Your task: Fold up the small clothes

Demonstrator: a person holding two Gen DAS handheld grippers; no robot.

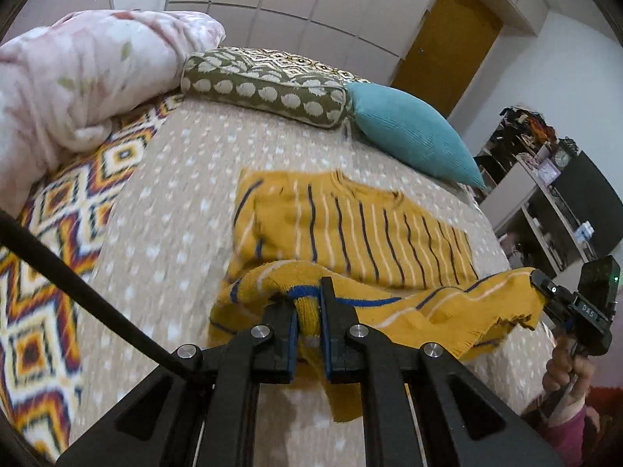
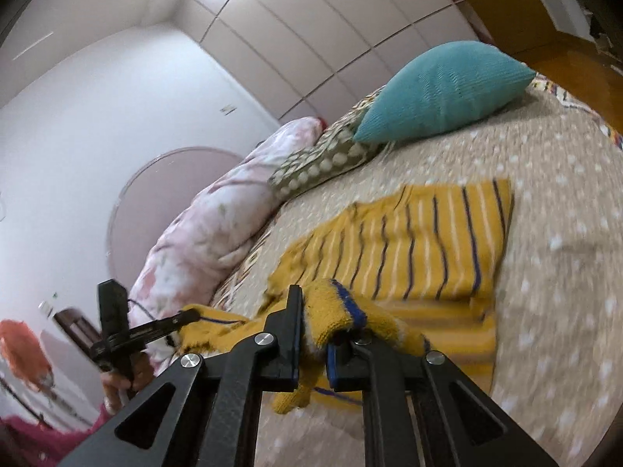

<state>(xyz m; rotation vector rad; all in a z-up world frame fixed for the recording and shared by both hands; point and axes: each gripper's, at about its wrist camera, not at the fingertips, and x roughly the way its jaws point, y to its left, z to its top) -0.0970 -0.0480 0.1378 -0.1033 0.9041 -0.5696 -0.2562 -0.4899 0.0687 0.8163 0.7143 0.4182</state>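
A mustard-yellow knitted top [image 1: 350, 229] with white and navy stripes lies on the beige dotted bedspread [image 1: 175, 202]. Its near edge is lifted off the bed. My left gripper [image 1: 309, 311] is shut on the left corner of that edge. My right gripper [image 1: 539, 284] is shut on the right corner, and the edge sags between them. In the right wrist view the right gripper [image 2: 315, 334] pinches the bunched hem, the top [image 2: 420, 241] lies beyond it, and the left gripper [image 2: 187, 317] holds the other corner.
A teal cushion [image 1: 412, 132], an olive patterned cushion [image 1: 264, 85] and a pink floral duvet [image 1: 78, 78] lie at the far side of the bed. A patterned blanket [image 1: 46, 257] lies at the left. Shelves [image 1: 545, 194] stand right.
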